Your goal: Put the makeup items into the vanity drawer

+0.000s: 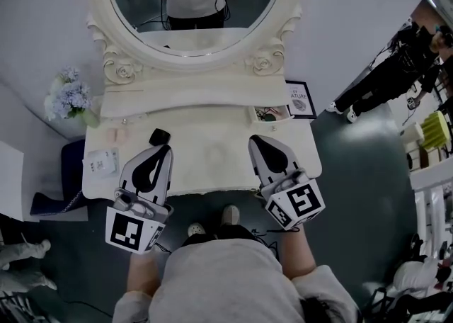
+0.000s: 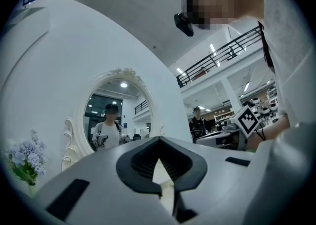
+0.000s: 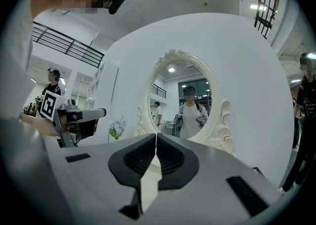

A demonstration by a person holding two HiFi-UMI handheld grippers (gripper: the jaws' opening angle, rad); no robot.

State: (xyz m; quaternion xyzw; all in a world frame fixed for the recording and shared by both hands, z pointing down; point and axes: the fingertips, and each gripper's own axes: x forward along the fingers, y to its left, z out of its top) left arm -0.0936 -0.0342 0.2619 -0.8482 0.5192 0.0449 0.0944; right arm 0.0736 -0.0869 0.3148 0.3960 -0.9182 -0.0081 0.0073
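Both tools are pressed together and empty. Left tool (image 1: 165, 147) and right tool (image 1: 254, 142) hover over the bench (image 1: 212, 155) near edge, probably staged for the drawer; no open drawer visible. Makeup still on top: small black item (image 1: 160, 136) just beyond the left tool, white box (image 1: 102, 163) further left.

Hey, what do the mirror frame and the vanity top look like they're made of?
Mirror frame: carved wood or moulded resin, I can't tell which, painted cream with a soft sheen; raised roses and scrolls show at its base. Vanity top: probably painted wood or board; smooth, matte cream, no grain visible.
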